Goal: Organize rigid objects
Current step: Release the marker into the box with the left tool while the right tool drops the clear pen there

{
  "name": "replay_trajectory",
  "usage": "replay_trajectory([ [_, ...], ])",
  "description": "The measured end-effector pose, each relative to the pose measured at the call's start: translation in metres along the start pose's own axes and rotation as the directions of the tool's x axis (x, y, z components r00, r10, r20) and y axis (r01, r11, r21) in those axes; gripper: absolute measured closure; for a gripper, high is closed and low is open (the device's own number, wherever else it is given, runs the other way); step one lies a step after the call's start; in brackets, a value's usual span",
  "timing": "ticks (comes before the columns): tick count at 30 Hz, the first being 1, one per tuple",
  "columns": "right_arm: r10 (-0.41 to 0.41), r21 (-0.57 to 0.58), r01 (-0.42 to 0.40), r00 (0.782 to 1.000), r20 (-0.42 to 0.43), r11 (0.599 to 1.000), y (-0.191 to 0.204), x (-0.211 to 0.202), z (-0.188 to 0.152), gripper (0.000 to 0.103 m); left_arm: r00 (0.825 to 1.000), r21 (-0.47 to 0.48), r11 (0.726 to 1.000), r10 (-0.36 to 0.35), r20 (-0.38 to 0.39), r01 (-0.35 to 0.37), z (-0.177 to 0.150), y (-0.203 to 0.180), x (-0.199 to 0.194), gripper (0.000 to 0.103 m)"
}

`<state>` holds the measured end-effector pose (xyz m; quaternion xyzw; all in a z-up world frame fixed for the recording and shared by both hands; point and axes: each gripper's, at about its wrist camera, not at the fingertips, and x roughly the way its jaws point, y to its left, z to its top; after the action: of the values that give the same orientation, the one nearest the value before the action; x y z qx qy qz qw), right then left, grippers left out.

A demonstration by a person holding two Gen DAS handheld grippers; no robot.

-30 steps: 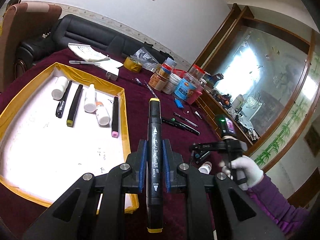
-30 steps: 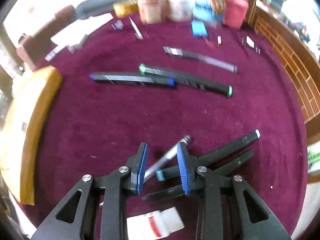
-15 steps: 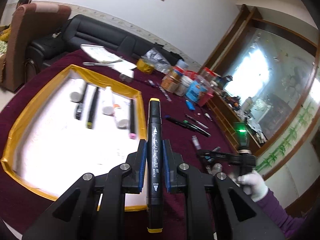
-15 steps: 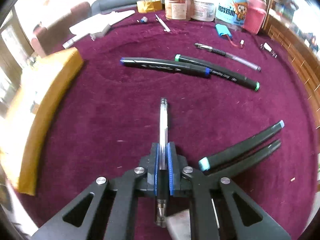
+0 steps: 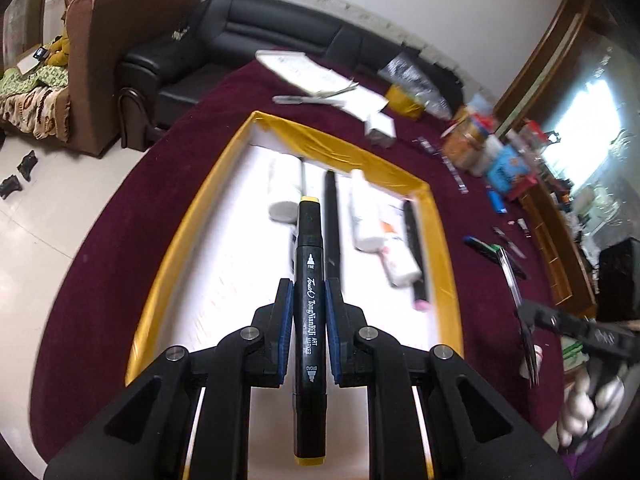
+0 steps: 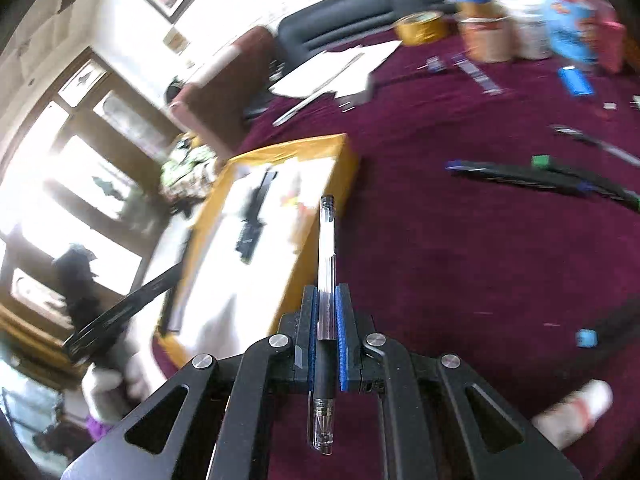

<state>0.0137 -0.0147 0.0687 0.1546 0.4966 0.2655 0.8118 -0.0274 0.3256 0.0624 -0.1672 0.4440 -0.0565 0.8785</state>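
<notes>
My left gripper (image 5: pixel 308 308) is shut on a black art marker (image 5: pixel 309 280) with yellow end caps, held above the near half of a yellow-rimmed white tray (image 5: pixel 192 216). Inside the tray lie white bottles (image 5: pixel 366 216), black markers (image 5: pixel 331 216) and a pink-tipped marker (image 5: pixel 418 264). In the right wrist view my right gripper (image 6: pixel 327 320) is shut on a clear pen (image 6: pixel 326 256) with a black grip, above the maroon cloth beside the tray's edge (image 6: pixel 320 216). The right gripper with its pen (image 5: pixel 516 292) also shows at the left wrist view's right side.
On the maroon tablecloth (image 6: pixel 460 264) lie blue- and green-capped markers (image 6: pixel 516 174), a blue-tipped marker (image 6: pixel 586 338) and a white bottle (image 6: pixel 572 412). Jars, tubs (image 6: pixel 488 36) and a tape roll (image 6: pixel 420 26) stand at the back. Papers (image 5: pixel 320 80) lie behind the tray. A black sofa (image 5: pixel 280 24) stands beyond.
The right gripper closed on the clear pen, lifted it off the cloth and swung left toward the tray. The left gripper carried the yellow-capped marker over the tray.
</notes>
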Motion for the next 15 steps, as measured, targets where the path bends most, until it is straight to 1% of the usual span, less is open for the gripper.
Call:
replay_trajectory([
  [5, 0.06, -0.013, -0.061, 0.995, -0.074, 0.998, 0.041, 0.048, 0.01, 0.095, 0.997, 0.008, 0.998, 0.062, -0.055, -0.061, 0.03, 0.008, 0.032, 0.09],
  [8, 0.071, -0.016, -0.073, 0.991, -0.113, 0.997, 0.059, 0.079, 0.018, 0.095, 0.992, 0.006, 0.996, 0.094, -0.082, -0.094, 0.043, 0.016, 0.054, 0.09],
  [11, 0.063, -0.024, -0.067, 0.988, -0.14, 0.997, 0.073, 0.102, 0.025, 0.095, 0.99, -0.018, 0.995, 0.098, -0.104, -0.101, 0.052, 0.027, 0.072, 0.09],
  [13, 0.064, -0.016, -0.067, 0.985, -0.162, 0.998, 0.081, 0.121, 0.03, 0.095, 0.991, -0.016, 0.996, 0.081, -0.105, -0.083, 0.057, 0.026, 0.076, 0.09],
  [15, 0.068, -0.008, -0.071, 0.982, -0.174, 0.997, 0.088, 0.134, 0.033, 0.095, 0.991, -0.001, 0.996, 0.086, -0.107, -0.086, 0.059, 0.023, 0.079, 0.09],
])
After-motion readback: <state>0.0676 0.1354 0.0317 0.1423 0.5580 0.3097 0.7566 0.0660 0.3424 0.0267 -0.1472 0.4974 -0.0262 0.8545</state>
